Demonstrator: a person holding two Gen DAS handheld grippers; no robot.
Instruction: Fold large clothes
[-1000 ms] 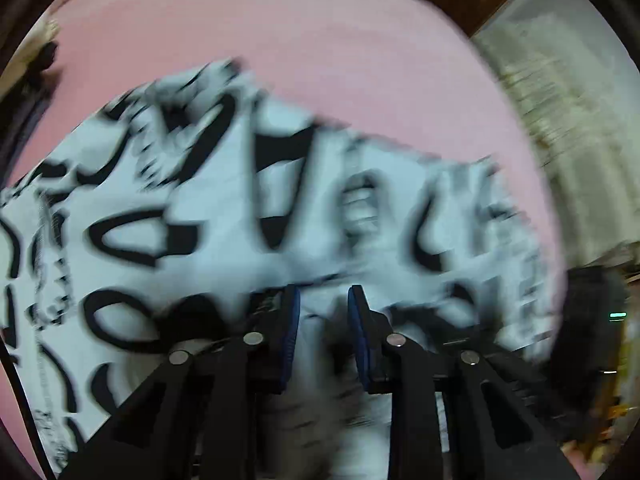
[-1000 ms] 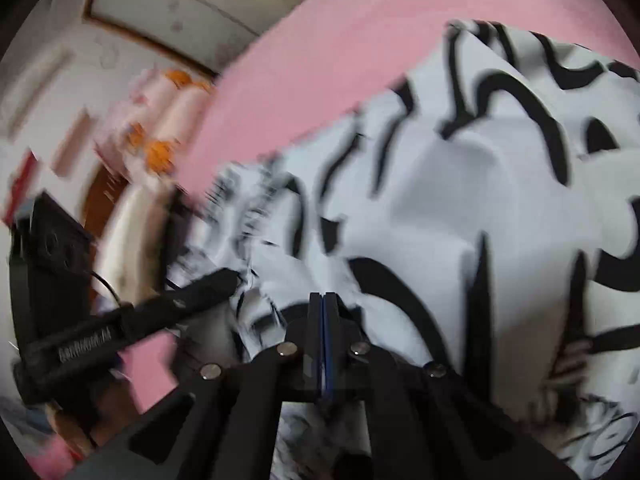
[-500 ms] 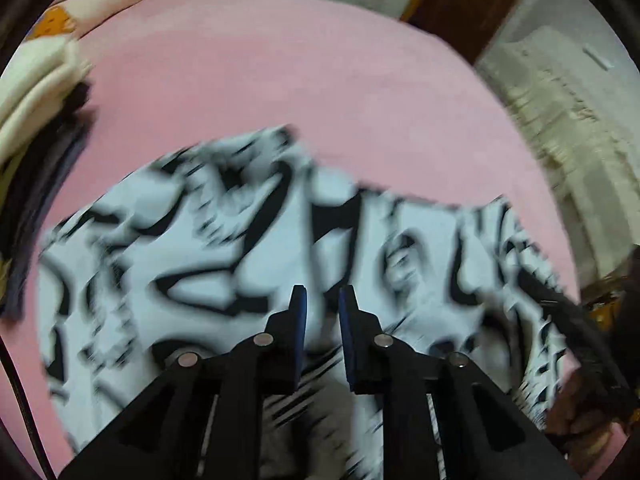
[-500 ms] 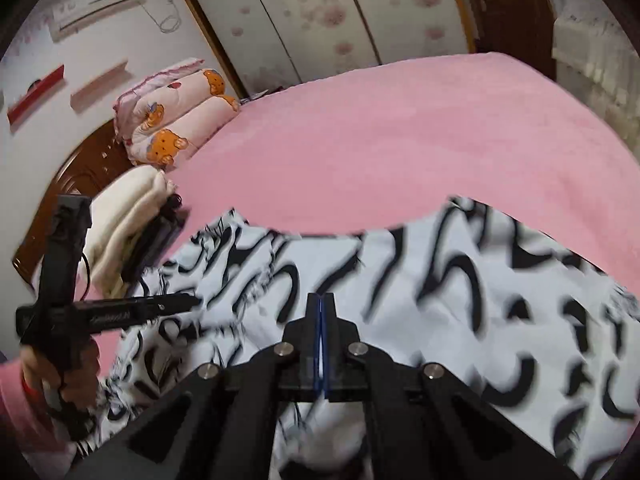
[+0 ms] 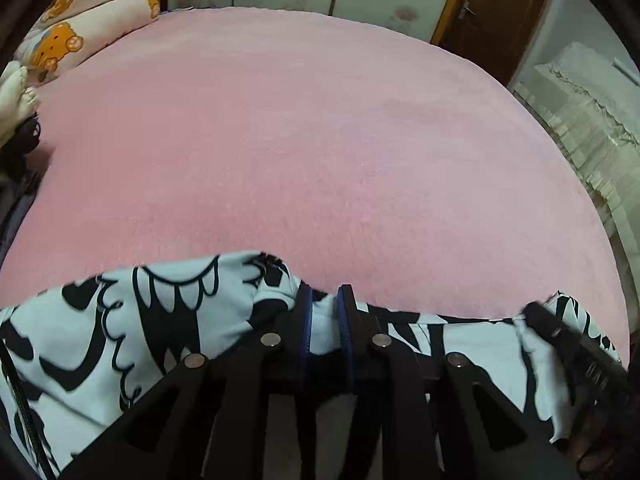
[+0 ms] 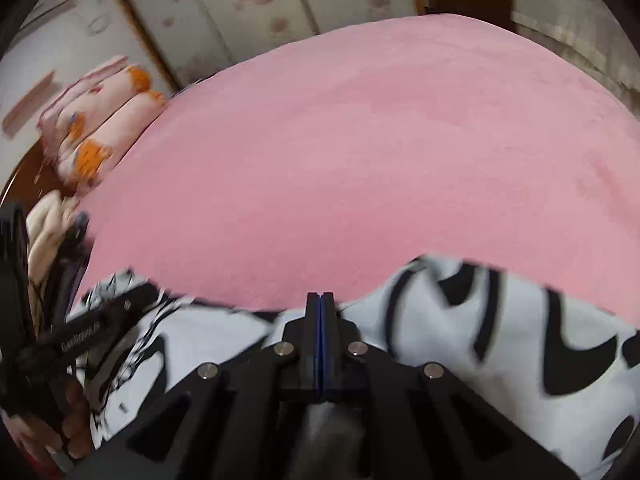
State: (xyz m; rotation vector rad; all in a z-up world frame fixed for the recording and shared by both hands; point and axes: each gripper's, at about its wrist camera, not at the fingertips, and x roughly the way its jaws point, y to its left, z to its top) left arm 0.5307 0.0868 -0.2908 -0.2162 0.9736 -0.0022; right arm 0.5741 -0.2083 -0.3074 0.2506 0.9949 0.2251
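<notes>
Left claw (image 5: 325, 322): jaws slightly parted, a fold of the white cotton garment with bold black cartoon print (image 5: 168, 320) bunched between the blue pads; it is grasping that fold. Right claw (image 6: 320, 320): jaws pressed together at the garment's far edge; cloth gathers at the tips, so it is judged to pinch a thin layer there.

Garment position: along the near edge of the pink fleece-covered bed (image 5: 300, 140), its long axis running left to right across both views. Each claw holds the same far edge, the two well apart along it.

The open pink bed lies straight ahead of both claws, beyond the held edge. Judgement: the coming move turns on that direction, and neither hand is clearly nearer.
</notes>
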